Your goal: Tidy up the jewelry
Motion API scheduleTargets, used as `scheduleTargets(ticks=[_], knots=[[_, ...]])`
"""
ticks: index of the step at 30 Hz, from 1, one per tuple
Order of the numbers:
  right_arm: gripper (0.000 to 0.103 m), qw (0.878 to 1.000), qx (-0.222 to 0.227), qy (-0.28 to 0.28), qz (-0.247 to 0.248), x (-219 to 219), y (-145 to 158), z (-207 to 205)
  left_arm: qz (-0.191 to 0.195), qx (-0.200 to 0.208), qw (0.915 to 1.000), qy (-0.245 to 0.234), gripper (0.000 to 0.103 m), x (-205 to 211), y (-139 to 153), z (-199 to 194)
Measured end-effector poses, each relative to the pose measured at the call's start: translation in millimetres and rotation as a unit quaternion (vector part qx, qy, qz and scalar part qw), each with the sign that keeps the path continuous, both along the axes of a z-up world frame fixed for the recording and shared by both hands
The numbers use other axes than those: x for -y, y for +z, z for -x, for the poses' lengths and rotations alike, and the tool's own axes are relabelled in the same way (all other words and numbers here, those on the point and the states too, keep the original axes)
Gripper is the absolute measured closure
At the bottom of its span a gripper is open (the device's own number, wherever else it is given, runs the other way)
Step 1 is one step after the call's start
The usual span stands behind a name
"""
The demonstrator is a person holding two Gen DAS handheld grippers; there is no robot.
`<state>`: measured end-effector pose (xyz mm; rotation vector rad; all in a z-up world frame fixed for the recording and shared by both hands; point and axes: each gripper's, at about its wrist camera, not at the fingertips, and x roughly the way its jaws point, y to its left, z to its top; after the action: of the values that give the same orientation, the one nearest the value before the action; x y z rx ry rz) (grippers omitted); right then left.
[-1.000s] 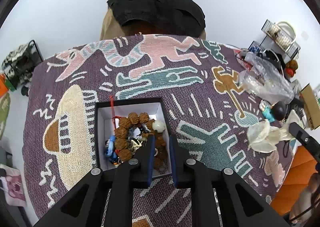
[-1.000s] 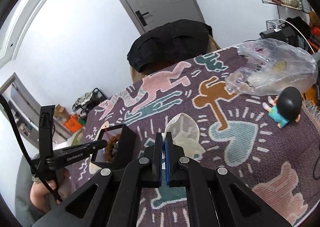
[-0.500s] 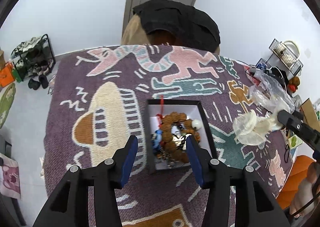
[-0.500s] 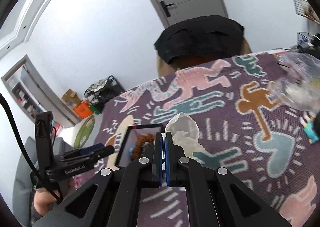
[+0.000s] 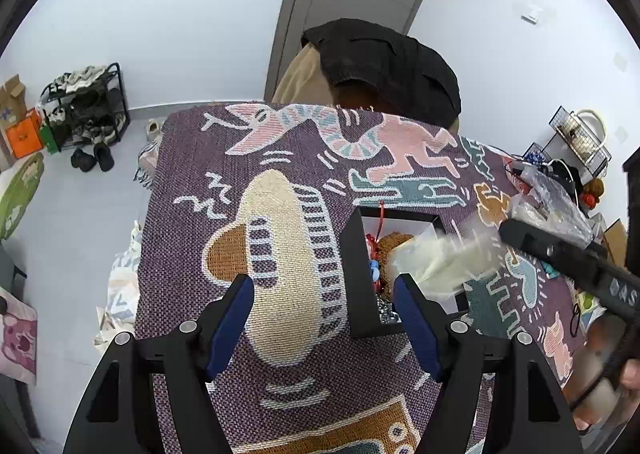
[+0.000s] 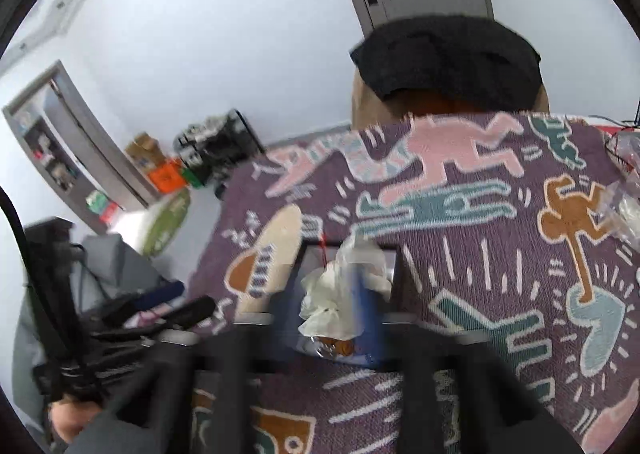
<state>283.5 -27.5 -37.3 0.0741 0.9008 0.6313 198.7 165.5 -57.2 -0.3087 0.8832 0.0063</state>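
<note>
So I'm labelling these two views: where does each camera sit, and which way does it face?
Left wrist: on the left hand-held gripper, angled down at the patterned cloth and the black box; its fingers stand apart, and the right tool enters at right.
Right wrist: on the right hand-held gripper, blurred, above the same box with a white pouch in front; a hand shows lower left.
Shared: box, pouch, cloth, draped chair.
</note>
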Motion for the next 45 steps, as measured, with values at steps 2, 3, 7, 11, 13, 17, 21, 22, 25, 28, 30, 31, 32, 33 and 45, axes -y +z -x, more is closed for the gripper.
scheduleTargets(ticks=[2,3,7,11,13,17,21,22,25,28,30,31,32,33,45], knots=[[0.037,1.0,0.01,-0.006,0.0,3.3,-1.3,2.6,0.004,0.002,1.0,0.002,0.029,-1.4,0.5,0.6],[0.037,1.0,0.011,-0.006,0.001,6.1,-1.7,3.6,0.006,0.003,1.0,0.002,0.029,-1.7,1.2,0.1],[0.037,1.0,0.0,-0.012,-0.001,19.2,-3.3,4.6,0.009,0.007,0.9999,-0.001,0.026,5.9,4.7,-1.8],[0.037,1.0,-0.004,-0.024,0.0,36.7,-3.0,6.7,0.007,0.017,0.9998,-0.01,0.015,21.9,12.1,-1.2],[0.037,1.0,-0.004,-0.031,-0.002,46.6,-2.2,8.5,0.005,0.02,0.9997,-0.015,0.015,30.3,15.9,-0.9],[0.037,0.999,-0.004,-0.045,-0.004,69.1,0.6,12.7,-0.003,0.026,0.9992,-0.029,0.014,49.7,26.0,0.3],[0.034,0.998,-0.003,-0.054,-0.01,91.9,6.3,18.6,-0.004,0.036,0.9984,-0.044,0.011,68.6,37.4,4.3],[0.031,0.998,-0.004,-0.057,-0.013,97.2,7.8,19.9,-0.002,0.039,0.9981,-0.047,0.008,72.7,40.0,5.6],[0.023,0.998,0.002,-0.066,-0.02,113.2,13.6,25.4,-0.003,0.054,0.9969,-0.057,0.005,88.2,49.7,11.5],[0.021,0.997,0.005,-0.073,-0.027,130.3,20.2,32.6,-0.014,0.064,0.9959,-0.062,0.004,102.8,58.6,16.7],[0.012,0.996,0.012,-0.082,-0.031,142.1,25.1,39.2,-0.015,0.071,0.9952,-0.065,0.004,111.4,64.1,21.2],[0.009,0.996,0.015,-0.085,-0.031,145.7,27.3,41.5,-0.016,0.074,0.995,-0.066,0.003,114.6,66.7,23.3],[0.007,0.995,0.018,-0.089,-0.028,150.1,29.6,44.5,-0.018,0.077,0.9947,-0.066,0.003,118.3,69.8,26.1],[0.007,0.995,0.02,-0.095,-0.02,154.4,31.7,47.4,-0.02,0.08,0.9945,-0.066,0.003,121.1,71.6,28.5],[0.007,0.993,0.016,-0.113,-0.017,209.8,47.0,73.9,-0.044,0.094,0.9922,-0.07,0.0,153.4,88.0,61.7]])
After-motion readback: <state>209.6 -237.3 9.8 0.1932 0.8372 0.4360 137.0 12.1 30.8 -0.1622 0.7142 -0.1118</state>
